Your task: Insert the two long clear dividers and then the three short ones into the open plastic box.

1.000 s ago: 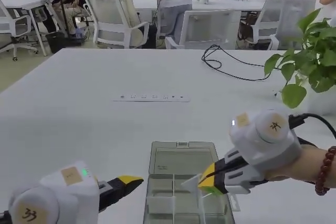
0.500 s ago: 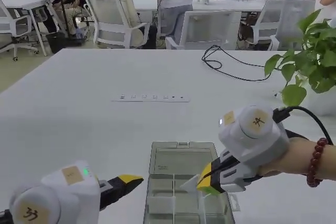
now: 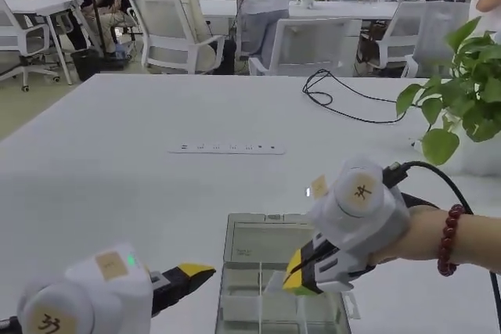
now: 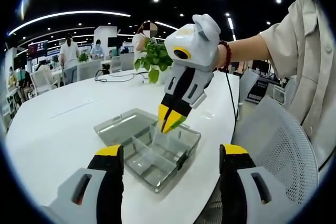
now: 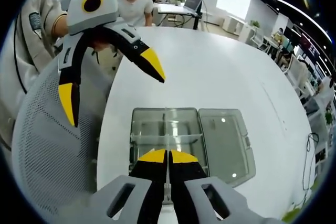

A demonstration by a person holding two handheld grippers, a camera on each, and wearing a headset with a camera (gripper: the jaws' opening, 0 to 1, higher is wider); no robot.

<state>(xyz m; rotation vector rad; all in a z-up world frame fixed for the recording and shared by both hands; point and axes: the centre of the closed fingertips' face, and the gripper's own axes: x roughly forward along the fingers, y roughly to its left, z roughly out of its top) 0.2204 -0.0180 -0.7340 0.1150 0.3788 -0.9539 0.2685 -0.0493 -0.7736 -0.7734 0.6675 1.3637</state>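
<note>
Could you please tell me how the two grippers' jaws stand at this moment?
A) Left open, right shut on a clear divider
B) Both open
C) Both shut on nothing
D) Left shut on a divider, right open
A: the left gripper has its jaws wide apart with nothing between them, while the right gripper pinches a clear divider above the open plastic box.

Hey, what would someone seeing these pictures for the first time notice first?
The right gripper, its yellow-tipped fingers shut on a clear divider, poised over the open plastic box at the near edge of the table. To its left the left gripper hangs open, and a leafy plant stands at the table's far right.
</note>
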